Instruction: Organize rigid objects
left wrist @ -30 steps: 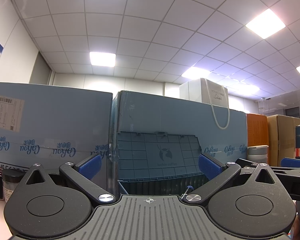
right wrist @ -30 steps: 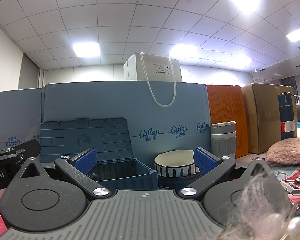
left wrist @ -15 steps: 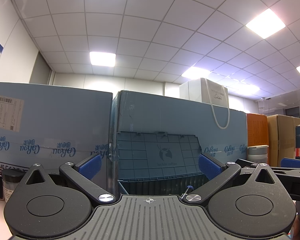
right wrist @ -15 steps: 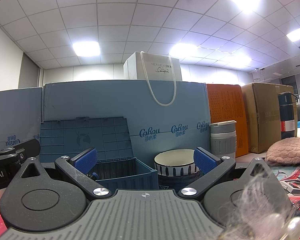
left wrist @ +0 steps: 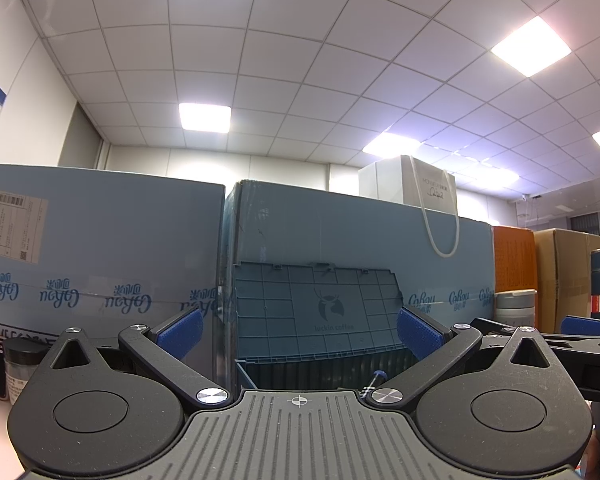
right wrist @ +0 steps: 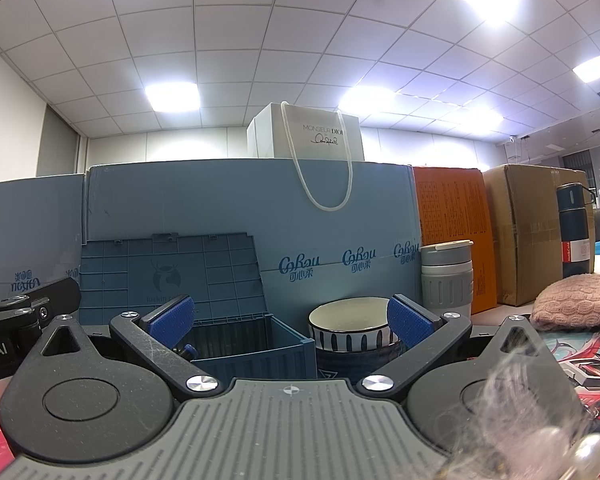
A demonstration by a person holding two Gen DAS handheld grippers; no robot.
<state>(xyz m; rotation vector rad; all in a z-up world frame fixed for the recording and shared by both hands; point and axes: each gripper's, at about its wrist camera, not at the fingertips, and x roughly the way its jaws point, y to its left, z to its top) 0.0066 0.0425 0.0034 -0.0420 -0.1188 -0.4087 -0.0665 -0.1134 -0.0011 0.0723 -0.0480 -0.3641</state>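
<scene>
A dark blue plastic crate (right wrist: pixel 256 344) stands straight ahead with its ribbed lid (left wrist: pixel 316 312) propped upright against blue cartons. My left gripper (left wrist: pixel 299 330) is open in front of the crate (left wrist: pixel 324 374), nothing between its blue pads. A small blue-tipped item (left wrist: pixel 376 378) pokes up at the crate's edge. My right gripper (right wrist: pixel 288 318) is open too, with the crate's right corner and a striped bowl (right wrist: pixel 350 330) stacked on a dark bowl (right wrist: pixel 352 360) beyond it. A grey lidded cup (right wrist: pixel 446 280) stands behind the bowls.
Tall blue cartons (right wrist: pixel 220 208) wall off the back, a white paper bag (right wrist: pixel 306 136) on top. Orange box (right wrist: pixel 452 236), brown carton (right wrist: pixel 528 232) and a dark flask (right wrist: pixel 574 232) stand right. A pink knitted item (right wrist: pixel 576 306) lies on the mat. A dark-capped jar (left wrist: pixel 18 368) sits left.
</scene>
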